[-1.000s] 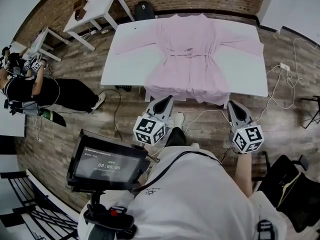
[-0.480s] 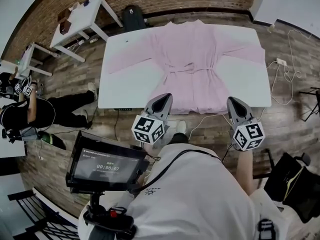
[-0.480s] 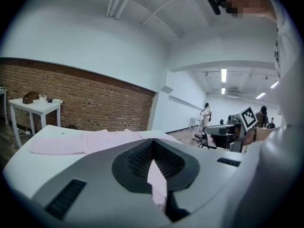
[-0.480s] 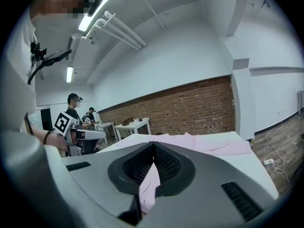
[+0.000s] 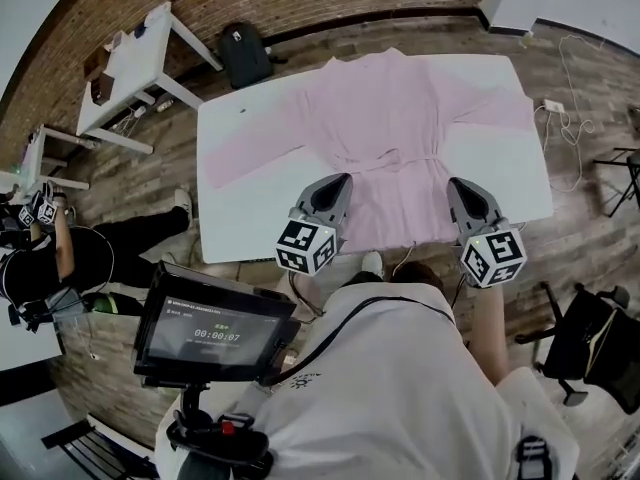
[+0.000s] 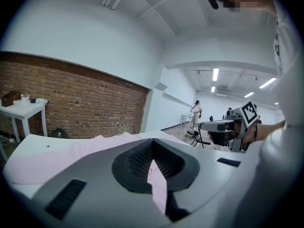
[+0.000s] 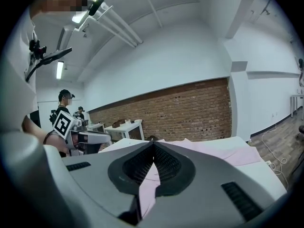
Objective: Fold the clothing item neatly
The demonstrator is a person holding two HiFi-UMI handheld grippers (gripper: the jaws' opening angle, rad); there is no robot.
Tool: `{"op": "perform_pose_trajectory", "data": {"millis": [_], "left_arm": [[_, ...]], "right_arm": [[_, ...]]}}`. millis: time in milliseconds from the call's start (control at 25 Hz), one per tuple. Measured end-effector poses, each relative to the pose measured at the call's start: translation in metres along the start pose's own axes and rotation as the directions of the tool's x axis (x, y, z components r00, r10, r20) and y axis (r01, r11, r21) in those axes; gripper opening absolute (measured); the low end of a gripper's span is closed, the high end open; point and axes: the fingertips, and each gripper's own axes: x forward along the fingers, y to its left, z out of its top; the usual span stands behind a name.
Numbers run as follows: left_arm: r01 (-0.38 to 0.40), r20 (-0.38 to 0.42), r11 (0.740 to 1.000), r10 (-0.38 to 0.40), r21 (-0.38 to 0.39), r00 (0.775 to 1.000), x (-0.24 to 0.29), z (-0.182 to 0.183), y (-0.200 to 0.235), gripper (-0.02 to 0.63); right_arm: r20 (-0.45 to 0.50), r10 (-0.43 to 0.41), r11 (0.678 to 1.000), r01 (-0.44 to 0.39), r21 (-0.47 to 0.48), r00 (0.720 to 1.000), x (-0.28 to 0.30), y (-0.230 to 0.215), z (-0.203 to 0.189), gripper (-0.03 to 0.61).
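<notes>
A pale pink robe [image 5: 390, 118] lies spread flat on the white table [image 5: 250, 198], sleeves out to both sides and its belt tied at the waist. My left gripper [image 5: 338, 180] hovers over the robe's near left hem, jaws shut with nothing between them. My right gripper [image 5: 462, 184] hovers over the near right hem, also shut and empty. In the left gripper view the closed tips [image 6: 152, 144] point across the robe [image 6: 71, 151] toward the brick wall. In the right gripper view the closed tips [image 7: 153, 144] point over the robe [image 7: 213, 146] too.
A small white side table [image 5: 135, 63] and a black backpack [image 5: 245, 56] stand beyond the table's far left. A person [image 5: 60, 258] sits on the floor at the left. Cables [image 5: 565, 128] trail at the right, near a black chair [image 5: 590, 338]. A tablet [image 5: 215, 323] hangs at my chest.
Both grippers have moved forward, from short of the table's near edge to over the robe's lower hem. The table now sits closer in the head view.
</notes>
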Motion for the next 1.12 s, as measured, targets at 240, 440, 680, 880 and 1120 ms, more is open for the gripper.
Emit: {"op": "perform_pose_trajectory", "data": {"millis": [240,440,680,880,1120], "left_arm": [[0.082,-0.001,0.997,-0.082,0.003,0.997,0.039,0.005,0.017,0.001],[0.138,0.002,0.99,-0.138,0.006,0.99,0.063,0.019,0.003,0.001],[0.204,-0.008,0.977,-0.204,0.065,0.979,0.104,0.048,-0.022,0.001],[0.264,-0.032,0.96,-0.262,0.093,0.965,0.161,0.048,-0.052,0.002],[0.311,-0.085,0.946,-0.303,0.096,0.949,0.231,0.028,-0.093,0.001]], "right_arm": [[0.001,-0.001,0.999,0.001,-0.034,1.0,0.05,0.0,0.014,0.002],[0.035,-0.012,0.999,0.013,-0.034,0.999,0.062,-0.012,0.027,0.002],[0.069,-0.069,0.997,0.071,-0.023,0.995,0.06,-0.05,0.043,0.002],[0.061,-0.167,0.986,0.167,0.002,0.984,0.045,-0.116,0.034,0.002],[-0.007,-0.318,0.948,0.318,0.031,0.948,0.016,-0.223,-0.005,0.002]]}}
